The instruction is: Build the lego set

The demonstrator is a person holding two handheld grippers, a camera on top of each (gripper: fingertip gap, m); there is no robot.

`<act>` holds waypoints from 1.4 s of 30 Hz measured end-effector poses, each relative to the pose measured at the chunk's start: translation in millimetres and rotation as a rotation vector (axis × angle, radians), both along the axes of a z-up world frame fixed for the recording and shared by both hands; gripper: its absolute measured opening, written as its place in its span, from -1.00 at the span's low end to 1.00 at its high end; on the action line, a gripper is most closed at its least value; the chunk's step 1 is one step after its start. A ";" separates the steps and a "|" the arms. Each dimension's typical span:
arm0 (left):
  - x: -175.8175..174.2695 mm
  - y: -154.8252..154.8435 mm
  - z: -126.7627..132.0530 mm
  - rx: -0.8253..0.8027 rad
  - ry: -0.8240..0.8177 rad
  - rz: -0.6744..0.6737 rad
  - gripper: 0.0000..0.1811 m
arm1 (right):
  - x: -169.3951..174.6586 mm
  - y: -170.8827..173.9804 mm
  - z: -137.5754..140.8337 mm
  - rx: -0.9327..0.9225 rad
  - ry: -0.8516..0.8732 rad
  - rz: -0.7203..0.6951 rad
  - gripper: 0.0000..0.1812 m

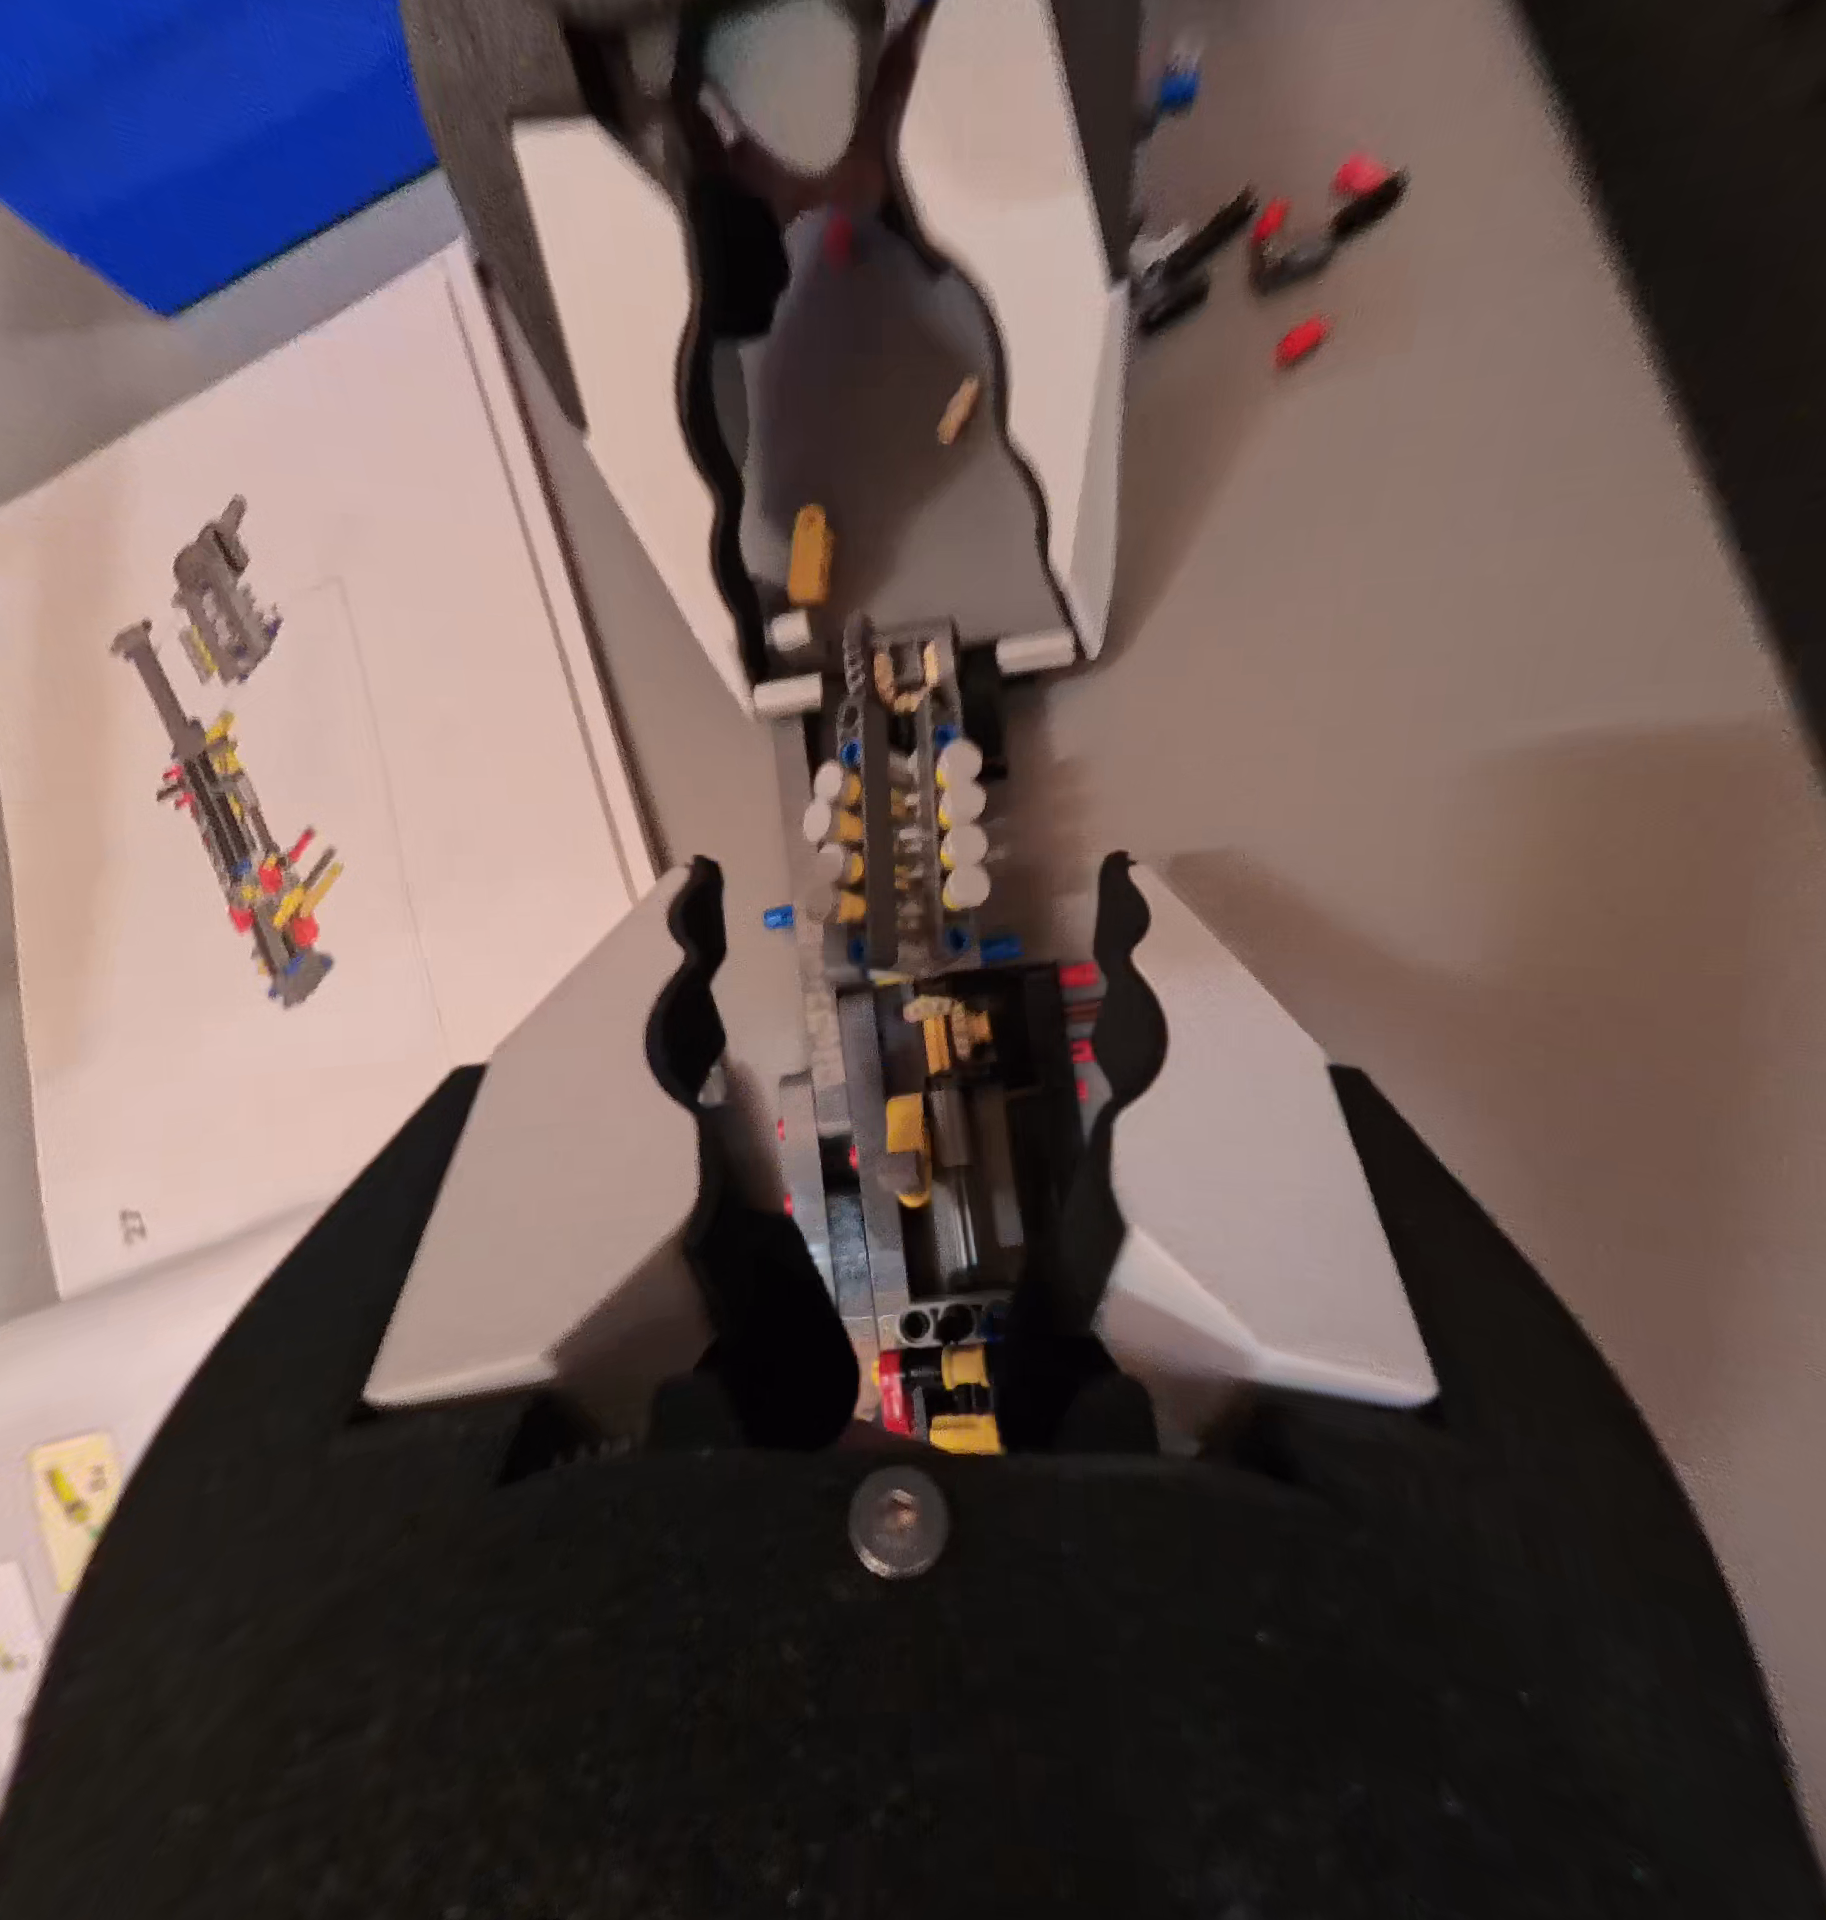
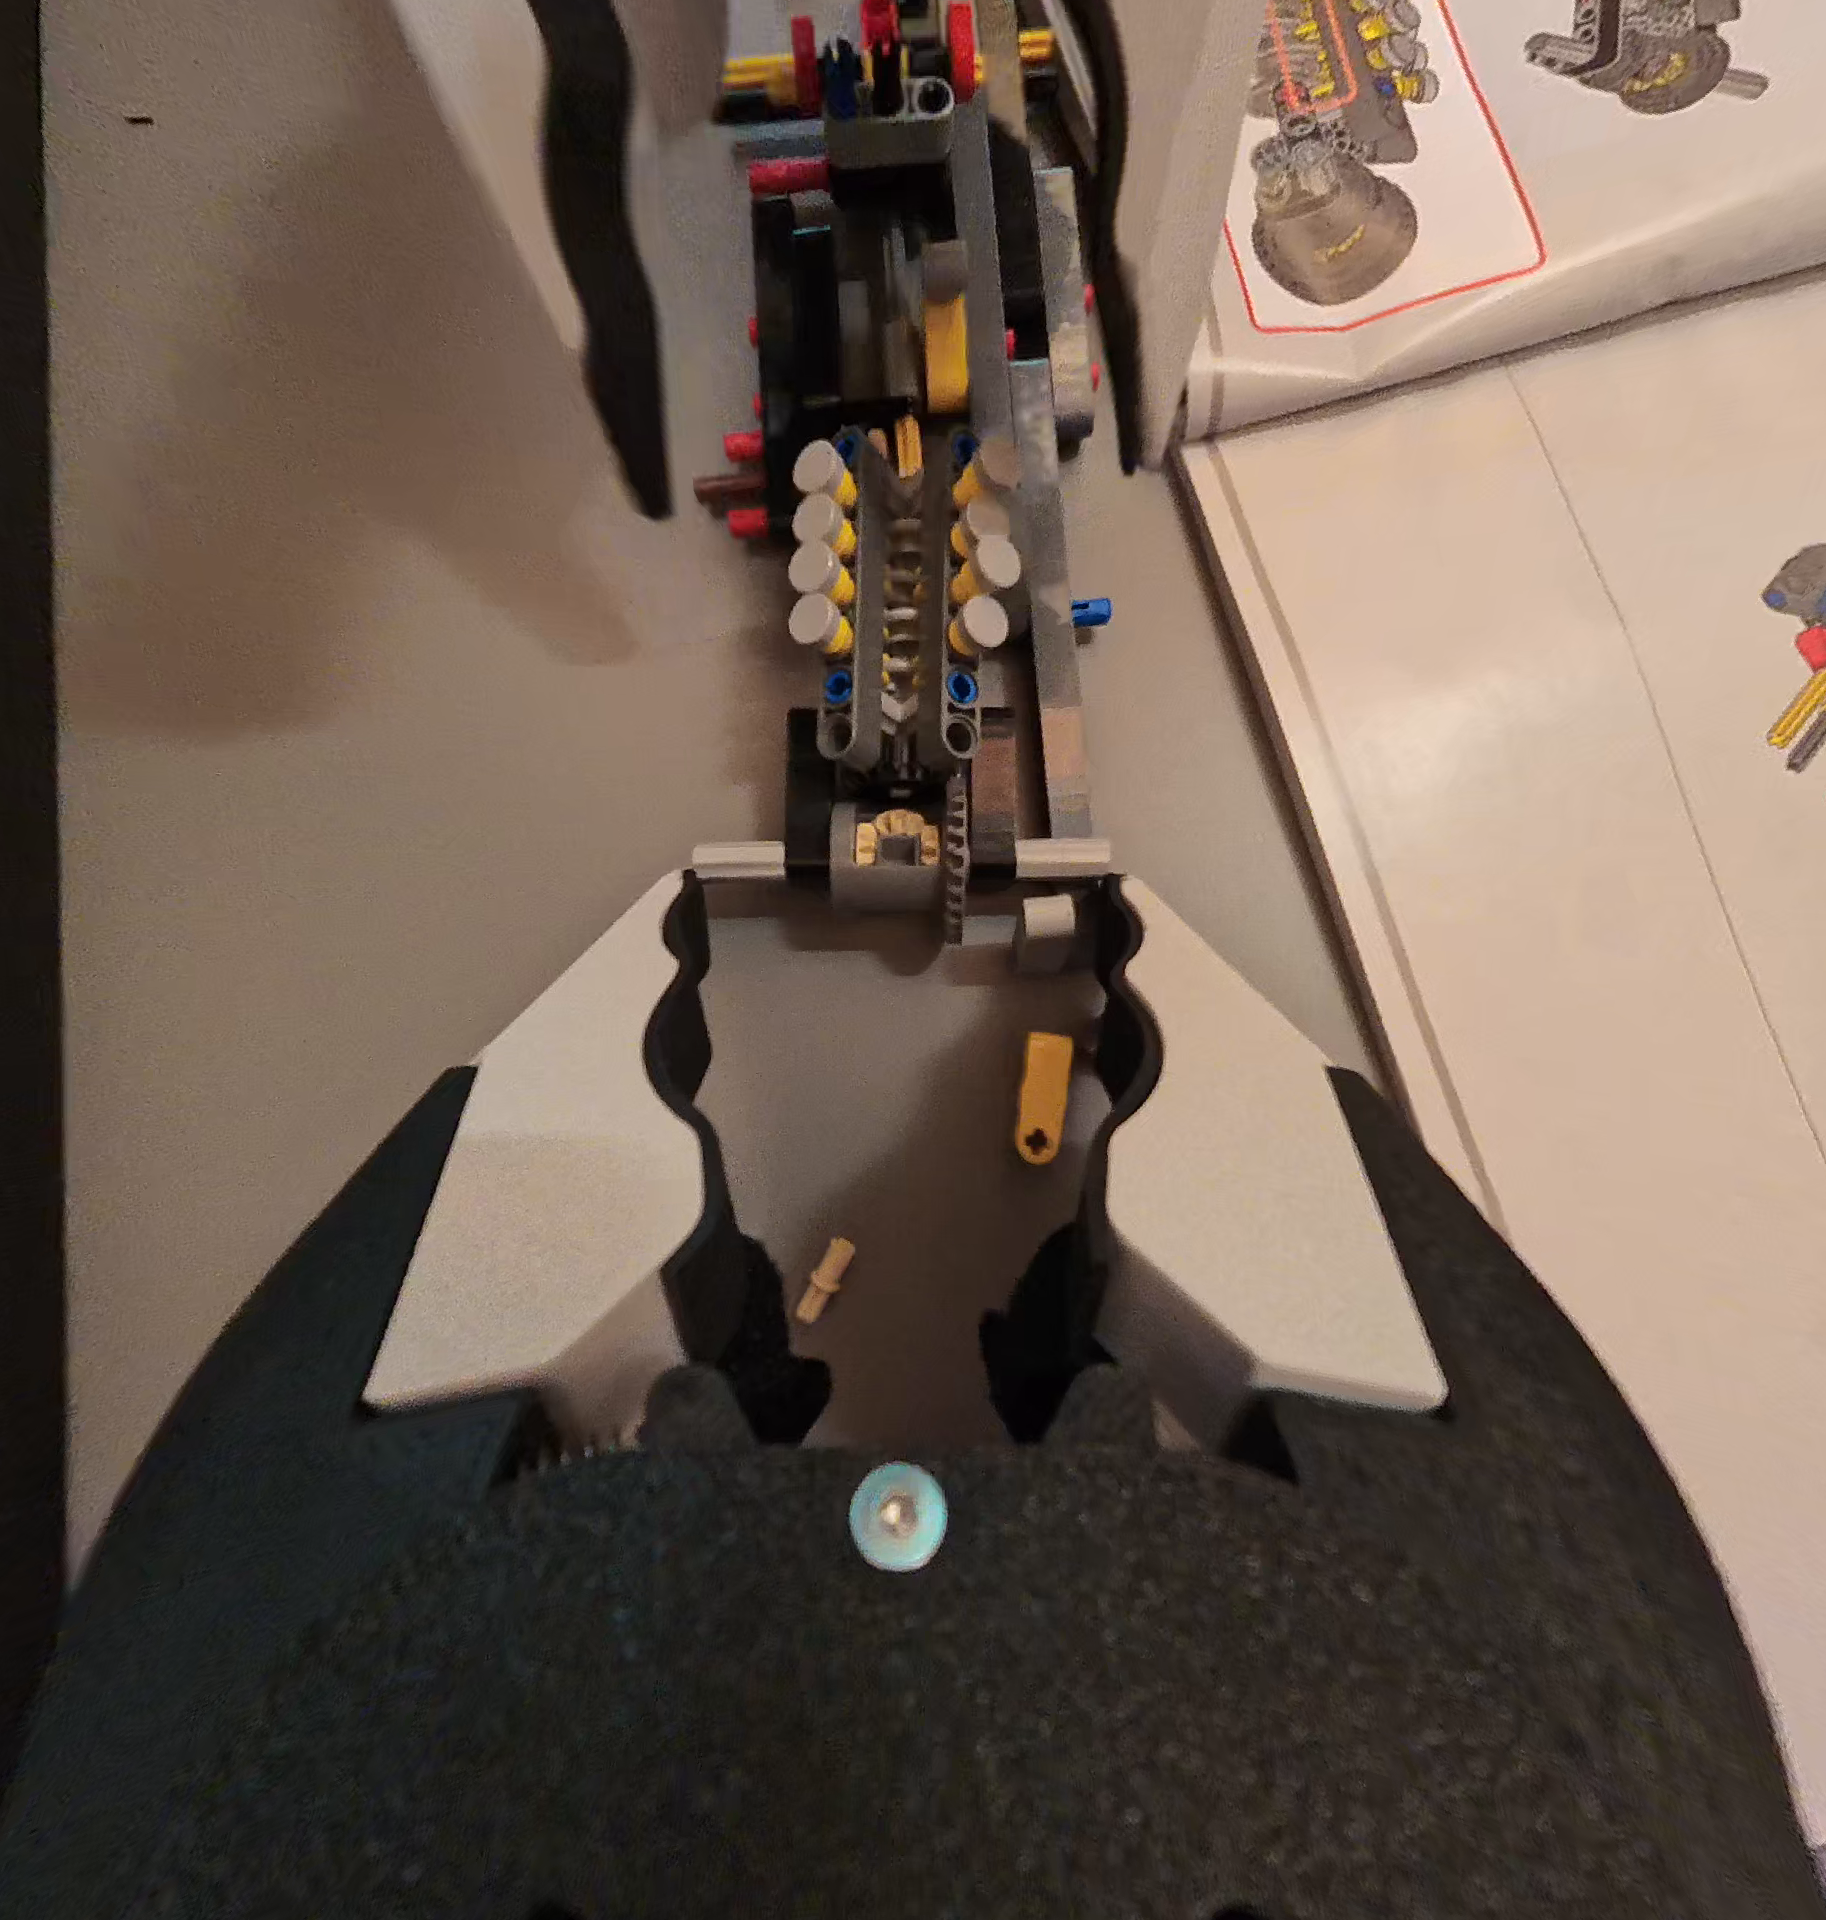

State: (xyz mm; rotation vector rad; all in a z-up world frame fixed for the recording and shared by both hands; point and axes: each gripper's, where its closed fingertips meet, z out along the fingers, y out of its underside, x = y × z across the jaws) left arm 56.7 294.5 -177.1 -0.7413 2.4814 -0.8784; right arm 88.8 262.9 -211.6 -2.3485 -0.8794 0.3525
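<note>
Lego model (image 2: 919, 582): long, flat on surface (image 2: 369, 727). Left tool (image 1: 909, 904) spread astride one end; right tool (image 2: 901, 904) spread at other. Advice: close squarely on beams, sparing yellow piece (image 2: 1042, 1096) and tan pin (image 2: 824, 1280).

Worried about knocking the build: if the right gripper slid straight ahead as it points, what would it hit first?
Probably the near end of the lego chassis, at its tan gear, just beyond the right gripper. The yellow piece and tan pin lie between its fingers; height is unclear.
</note>
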 end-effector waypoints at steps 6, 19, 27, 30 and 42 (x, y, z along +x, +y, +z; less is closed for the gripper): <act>15.4 -16.2 -3.5 0.160 0.037 -0.015 -0.16 | 2.9 -5.0 14.7 0.028 0.006 -0.009 -0.18; 20.3 -21.2 25.5 0.126 -0.151 0.197 -0.41 | -15.7 2.2 71.4 0.324 -0.001 0.040 -0.18; -6.8 0.0 117.6 -0.263 -0.562 0.333 -0.54 | -32.2 5.8 168.6 0.655 0.447 -0.009 -0.13; -21.8 5.7 136.4 -0.456 -0.620 0.342 -0.54 | -57.0 22.4 187.4 0.703 0.602 -0.009 -0.10; -49.0 10.0 149.2 -1.021 -0.553 0.246 -0.55 | -89.1 65.3 191.2 0.599 0.675 -0.086 -0.34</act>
